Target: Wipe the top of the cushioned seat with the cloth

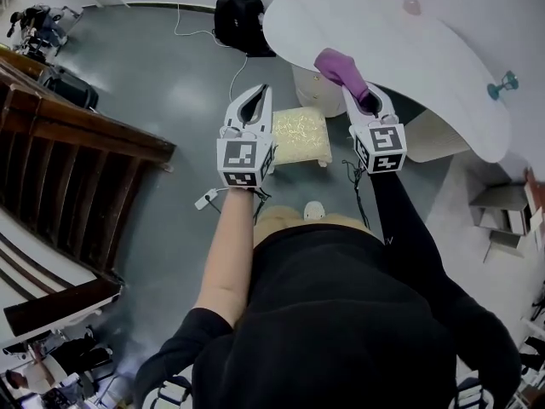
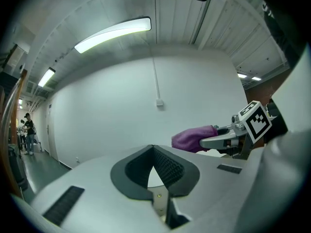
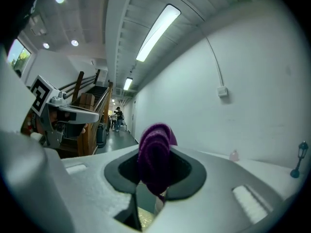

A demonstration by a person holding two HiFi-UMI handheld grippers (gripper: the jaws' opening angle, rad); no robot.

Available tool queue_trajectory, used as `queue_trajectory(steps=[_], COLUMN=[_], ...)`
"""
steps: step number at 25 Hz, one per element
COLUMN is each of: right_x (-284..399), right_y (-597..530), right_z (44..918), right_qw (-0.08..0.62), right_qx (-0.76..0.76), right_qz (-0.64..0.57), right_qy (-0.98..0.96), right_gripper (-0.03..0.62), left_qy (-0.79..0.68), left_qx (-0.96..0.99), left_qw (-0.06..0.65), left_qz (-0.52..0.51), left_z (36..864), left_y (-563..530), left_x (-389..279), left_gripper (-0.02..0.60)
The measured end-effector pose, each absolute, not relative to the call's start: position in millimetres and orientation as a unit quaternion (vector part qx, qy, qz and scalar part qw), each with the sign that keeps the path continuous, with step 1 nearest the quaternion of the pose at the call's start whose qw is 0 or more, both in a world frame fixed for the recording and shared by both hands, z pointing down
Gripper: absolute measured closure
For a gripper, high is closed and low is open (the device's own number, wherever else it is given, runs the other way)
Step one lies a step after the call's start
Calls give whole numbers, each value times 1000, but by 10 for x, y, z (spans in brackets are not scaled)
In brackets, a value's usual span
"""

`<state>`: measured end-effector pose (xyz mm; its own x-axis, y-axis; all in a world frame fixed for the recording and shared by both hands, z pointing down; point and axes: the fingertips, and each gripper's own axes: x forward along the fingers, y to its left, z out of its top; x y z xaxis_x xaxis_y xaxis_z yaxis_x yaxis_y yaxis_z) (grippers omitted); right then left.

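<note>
Your right gripper [image 1: 358, 97] is clamped on the purple cloth [image 1: 337, 65] and held high by the edge of the white table [image 1: 383, 32]. The left gripper [image 1: 258, 95] has its jaws together on nothing, and the cushioned seat [image 1: 300, 136] sits well below on the floor between the two. Wiping looks not yet begun, so the next move calls for bringing the cloth down flat onto the seat top. Both gripper views point at wall and ceiling (only a yellowish sliver under the right jaws, probably the cushion), and the left gripper's cube covers the seat's left edge.
</note>
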<state>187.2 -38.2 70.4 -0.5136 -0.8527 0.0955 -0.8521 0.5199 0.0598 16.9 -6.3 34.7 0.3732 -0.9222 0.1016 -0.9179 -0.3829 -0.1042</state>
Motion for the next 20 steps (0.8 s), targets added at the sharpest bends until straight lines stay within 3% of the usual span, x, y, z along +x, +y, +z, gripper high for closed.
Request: queue_trajectory(steps=[20], right_x=[1764], right_y=[-311], right_z=[435], right_qw=[34], right_qx=[470], right_qz=[-28], right_qy=[-881], right_gripper=[508], left_qy=[569], left_qx=[-820], left_qw=[41], left_qz=[-51], left_z=[18], left_y=[-51], left_x=[116], left_gripper=[574])
